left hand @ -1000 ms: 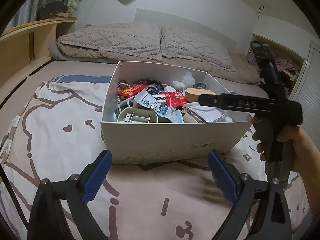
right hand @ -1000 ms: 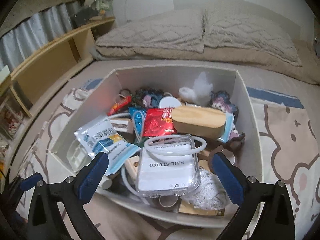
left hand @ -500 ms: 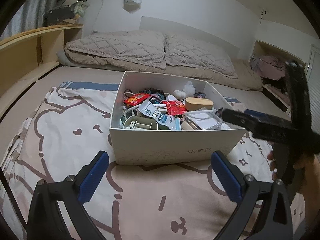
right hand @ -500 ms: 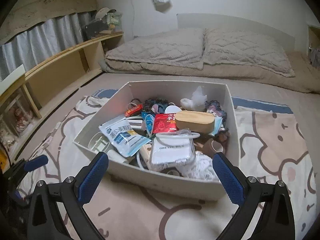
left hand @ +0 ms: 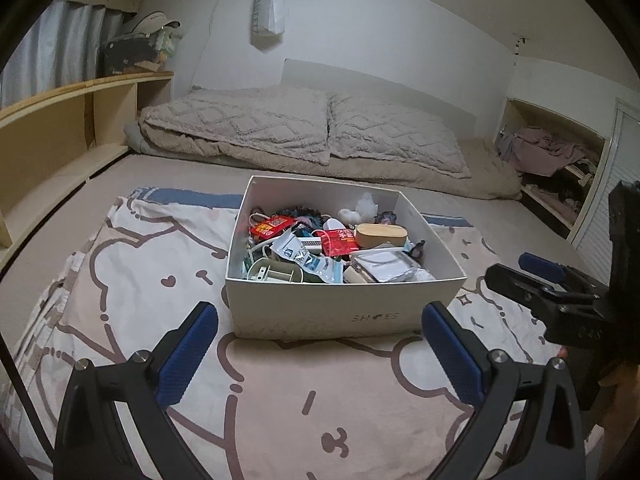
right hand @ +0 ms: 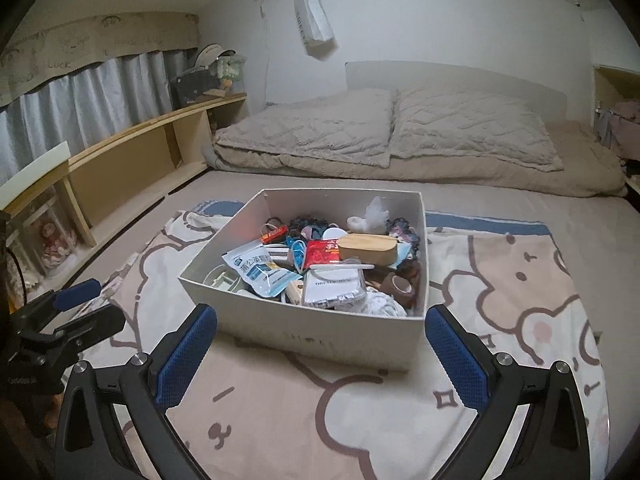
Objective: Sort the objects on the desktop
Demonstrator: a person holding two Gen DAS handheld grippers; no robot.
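A white shoe box (left hand: 312,306) (right hand: 320,330) stands on the bear-print blanket, heaped with small items: a wooden-lidded case (left hand: 380,234) (right hand: 368,249), a red packet (left hand: 340,242) (right hand: 322,252), a blue-white mask packet (right hand: 260,270), a clear plastic case (right hand: 334,288) and a brown tape roll (right hand: 402,286). My left gripper (left hand: 320,350) hangs open in front of the box with nothing between its fingers. My right gripper (right hand: 322,354) is open too, also short of the box. The left wrist view catches the right gripper's body at the right edge.
The bear-print blanket (left hand: 132,280) covers a bed with two beige pillows (left hand: 248,128) at the head. A wooden shelf (right hand: 132,160) runs along the left wall. Clothes lie in a niche (left hand: 548,152) at the right.
Both grippers have drawn back and up from the box, which now looks smaller and farther off. The right gripper no longer hovers over the box contents. Both stay open.
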